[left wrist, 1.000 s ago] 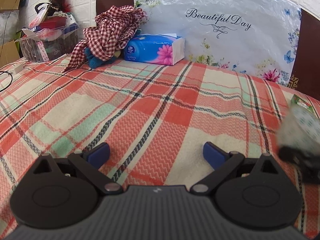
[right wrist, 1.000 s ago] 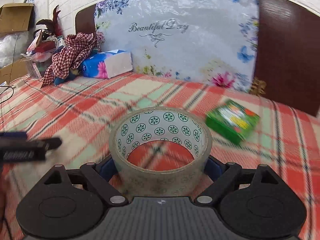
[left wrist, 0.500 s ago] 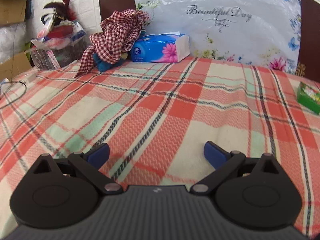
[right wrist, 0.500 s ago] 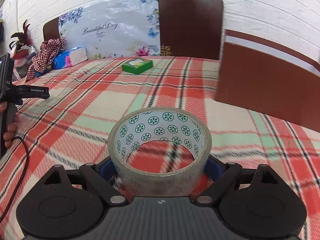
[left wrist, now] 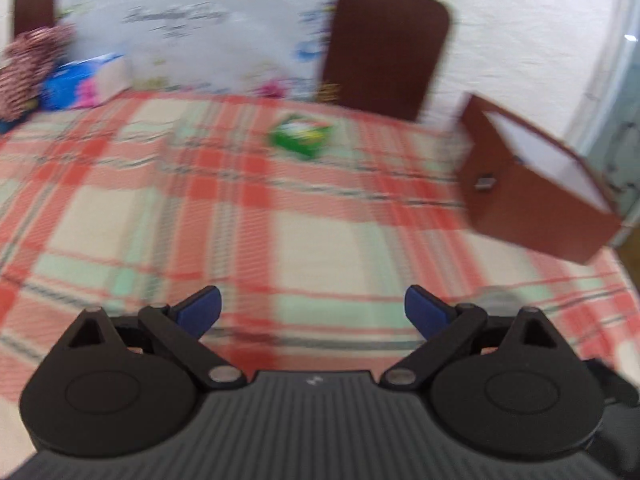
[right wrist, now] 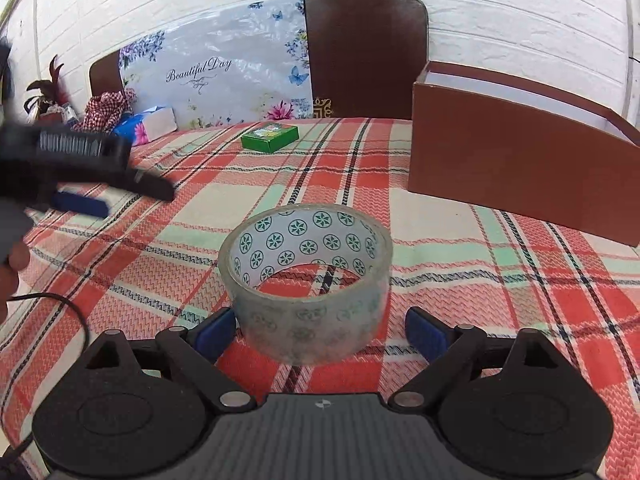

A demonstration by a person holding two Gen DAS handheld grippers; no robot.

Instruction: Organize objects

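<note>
The bed (right wrist: 460,264) under me is big, with a plaid blanket in red, cream and green. At its far end a headboard (right wrist: 366,56) stands against the white brick wall, and a flowery plastic bag (right wrist: 224,80) leans on it.

On my right side sits a brown box (right wrist: 512,168) with its top open and white inside. In the left wrist view it sits far to the right, a bit blurry.

My right hand-held gripper (right wrist: 320,330) points down at a slant toward the blanket. Its blue pads stand wide apart. The roll of clear tape (right wrist: 306,280) stands on its flat side on the blanket between them. The left pad (right wrist: 214,332) is right at the roll, maybe just touching it. The right pad (right wrist: 426,332) is clearly apart from the roll, so I am not squeezing it.

My left hand-held gripper (left wrist: 312,314) also tilts down over the blanket. Its pads are wide open with nothing between them. In the right wrist view it reaches in from the left edge, and my fingers (right wrist: 12,268) wrap its handle.

Far off on the blanket lies a small green box (right wrist: 270,137). A blue tissue pack (right wrist: 146,126) and a red checked cloth (right wrist: 106,110) sit by the headboard.
</note>
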